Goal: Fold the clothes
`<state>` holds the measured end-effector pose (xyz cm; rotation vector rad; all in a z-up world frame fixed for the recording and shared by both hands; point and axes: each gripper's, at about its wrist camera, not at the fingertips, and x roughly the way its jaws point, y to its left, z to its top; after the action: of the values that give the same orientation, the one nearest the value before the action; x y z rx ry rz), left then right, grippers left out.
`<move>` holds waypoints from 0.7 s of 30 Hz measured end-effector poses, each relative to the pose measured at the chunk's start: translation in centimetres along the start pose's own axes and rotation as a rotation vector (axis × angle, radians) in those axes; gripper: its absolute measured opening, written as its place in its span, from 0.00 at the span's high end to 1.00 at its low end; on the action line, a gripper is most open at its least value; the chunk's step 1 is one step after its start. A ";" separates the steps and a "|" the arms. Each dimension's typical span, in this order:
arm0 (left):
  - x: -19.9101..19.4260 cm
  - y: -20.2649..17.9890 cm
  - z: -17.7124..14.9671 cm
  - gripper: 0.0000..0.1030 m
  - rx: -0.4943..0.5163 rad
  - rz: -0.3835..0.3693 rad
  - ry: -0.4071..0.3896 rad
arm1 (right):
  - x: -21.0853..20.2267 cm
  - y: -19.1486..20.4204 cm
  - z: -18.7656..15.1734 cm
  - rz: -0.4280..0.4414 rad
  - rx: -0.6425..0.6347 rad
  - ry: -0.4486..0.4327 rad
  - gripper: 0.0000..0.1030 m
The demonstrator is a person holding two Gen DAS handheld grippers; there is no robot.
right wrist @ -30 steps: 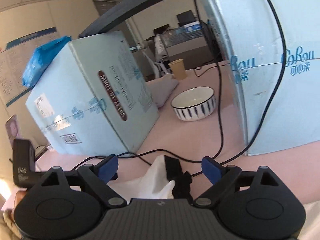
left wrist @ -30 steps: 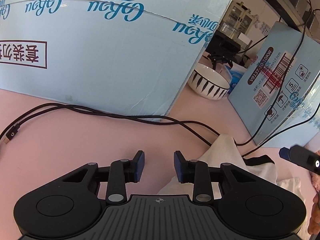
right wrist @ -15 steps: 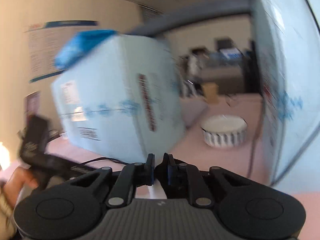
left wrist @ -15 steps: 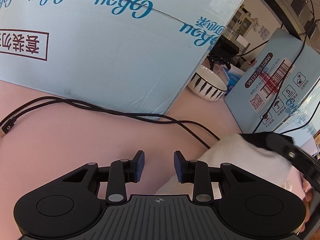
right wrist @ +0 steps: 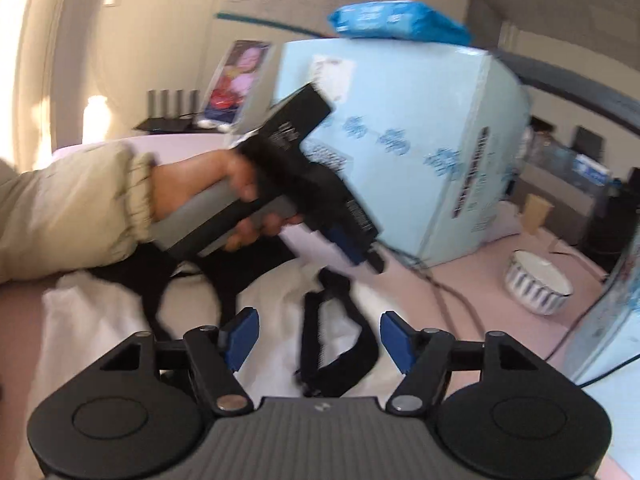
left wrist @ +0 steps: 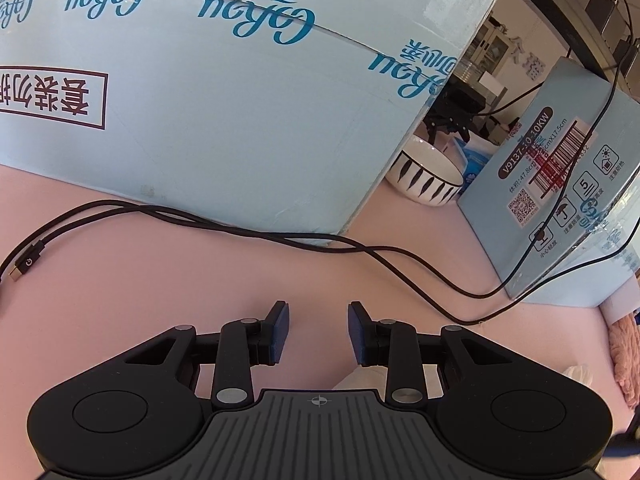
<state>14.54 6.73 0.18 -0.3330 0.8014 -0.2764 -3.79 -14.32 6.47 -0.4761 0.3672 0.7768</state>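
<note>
Left wrist view: the left gripper (left wrist: 319, 332) hovers over the pink table (left wrist: 120, 280), jaws apart and empty. Right wrist view: the right gripper (right wrist: 319, 340) is opening, nothing pinched, above the white garment (right wrist: 100, 320) with black trim on the table.

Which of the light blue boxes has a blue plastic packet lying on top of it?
The light blue box behind the hand; the blue packet lies on its top.

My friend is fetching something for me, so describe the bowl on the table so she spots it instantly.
Look on the pink table, in the gap between the two big pale-blue cartons. The bowl stands there: white, round, with dark leaf-like strokes ringing its outside, the only dish there.
</note>
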 end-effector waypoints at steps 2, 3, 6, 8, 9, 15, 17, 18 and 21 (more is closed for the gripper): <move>0.0 0.0 -0.1 0.70 -0.002 0.000 0.000 | 2.9 1.9 0.4 -0.034 -0.101 0.062 0.35; 0.0 0.0 -0.1 0.70 -0.001 -0.002 0.002 | 4.4 2.6 0.4 -0.055 -0.140 0.095 0.47; 0.1 0.0 -0.1 0.70 -0.002 -0.008 0.007 | 7.2 1.3 0.1 -0.134 -0.088 0.131 0.96; 0.1 0.1 0.0 0.70 -0.012 -0.016 0.012 | 6.9 -0.8 0.2 -0.139 0.028 0.065 0.96; 0.1 0.2 0.1 0.70 -0.019 -0.021 0.012 | 5.8 -2.4 0.4 -0.132 0.113 -0.002 0.96; 0.1 0.6 0.2 0.70 -0.041 -0.018 0.006 | 0.1 -4.8 0.8 -0.084 0.135 -0.192 0.96; 0.1 0.5 0.2 0.70 -0.037 -0.019 0.008 | -1.1 -2.9 1.0 0.055 0.048 -0.187 0.95; 0.1 0.5 0.1 0.70 -0.033 -0.019 0.009 | -1.1 -2.0 0.9 0.106 0.008 -0.169 0.91; 0.2 0.4 0.1 0.69 -0.028 -0.020 0.012 | 0.1 1.9 -0.1 0.287 -0.123 -0.007 0.79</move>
<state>14.80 7.00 -0.06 -0.3659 0.8148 -0.2866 -5.09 -13.14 5.86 -0.5427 0.3874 1.0841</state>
